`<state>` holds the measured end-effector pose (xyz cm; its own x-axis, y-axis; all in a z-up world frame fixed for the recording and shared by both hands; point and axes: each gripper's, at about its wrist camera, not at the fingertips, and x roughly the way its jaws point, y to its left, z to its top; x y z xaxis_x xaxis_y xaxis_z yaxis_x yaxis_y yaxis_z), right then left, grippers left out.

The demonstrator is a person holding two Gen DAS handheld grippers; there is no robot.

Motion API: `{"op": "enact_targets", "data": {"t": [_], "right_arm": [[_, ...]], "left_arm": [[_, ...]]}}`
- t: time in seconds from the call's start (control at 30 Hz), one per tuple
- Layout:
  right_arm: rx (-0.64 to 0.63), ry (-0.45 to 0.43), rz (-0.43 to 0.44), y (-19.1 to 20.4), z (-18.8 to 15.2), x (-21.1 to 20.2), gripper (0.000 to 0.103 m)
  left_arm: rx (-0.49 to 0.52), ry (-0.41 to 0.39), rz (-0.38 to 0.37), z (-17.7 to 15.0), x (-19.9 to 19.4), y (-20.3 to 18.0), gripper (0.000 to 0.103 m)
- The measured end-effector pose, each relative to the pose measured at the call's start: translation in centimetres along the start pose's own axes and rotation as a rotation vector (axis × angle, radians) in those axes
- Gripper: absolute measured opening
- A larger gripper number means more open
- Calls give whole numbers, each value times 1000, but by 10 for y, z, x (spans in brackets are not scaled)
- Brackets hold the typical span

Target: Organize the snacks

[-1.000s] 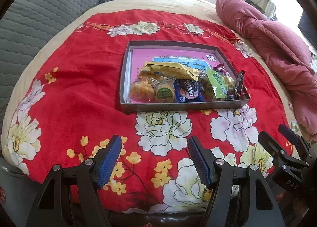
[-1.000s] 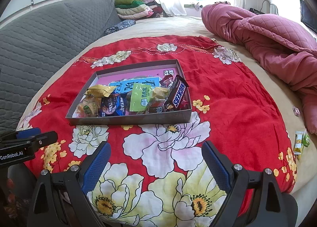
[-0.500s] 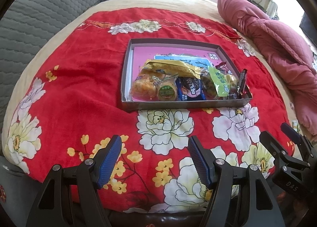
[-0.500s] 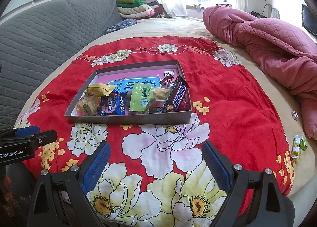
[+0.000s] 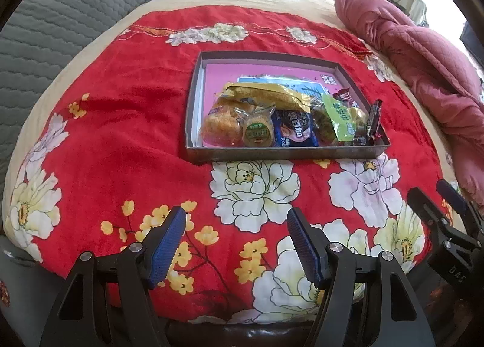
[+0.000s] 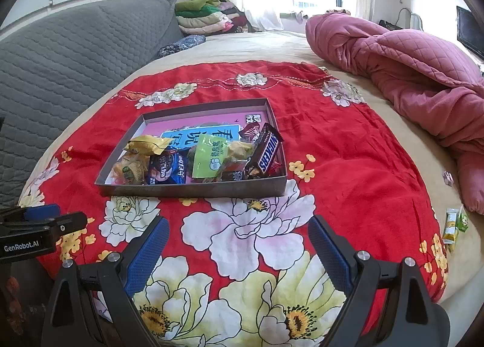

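snack tray (image 5: 281,153): ahead of both claws, well apart | left claw (image 5: 236,223): apart, empty | right claw (image 6: 239,232): apart, empty

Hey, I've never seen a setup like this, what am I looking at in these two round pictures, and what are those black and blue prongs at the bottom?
Those prongs belong to two handheld grasping devices; a person carries one in each hand. Each has a wide-angle camera looking along its fingers, which makes the pictures round. One picture comes from the left tool, the other from the right tool. Each view also catches the other device at its edge.

Both tools hang open over a red flowered blanket spread on a bed, and neither holds anything. On the blanket sits a shallow grey tray piled with wrapped snacks, including a Snickers bar and a green packet. Two small packets lie loose beyond the blanket's right edge. A pink quilt is bunched behind.
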<state>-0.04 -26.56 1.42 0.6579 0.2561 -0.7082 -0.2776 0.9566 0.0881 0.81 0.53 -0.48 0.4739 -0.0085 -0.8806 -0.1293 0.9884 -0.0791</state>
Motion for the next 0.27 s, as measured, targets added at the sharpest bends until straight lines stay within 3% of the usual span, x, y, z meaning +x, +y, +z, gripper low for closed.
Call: {"op": "enact_targets", "data": {"t": [0.17,0.27], "right_arm": [[-1,-17,-1,-3,0,5,93],[10,-14,-5,-9,2,17,93]], "left_arm": [[-28,-30,-59,10,9,9,71],[-64,-33,-22,24,22,28,71]]}}
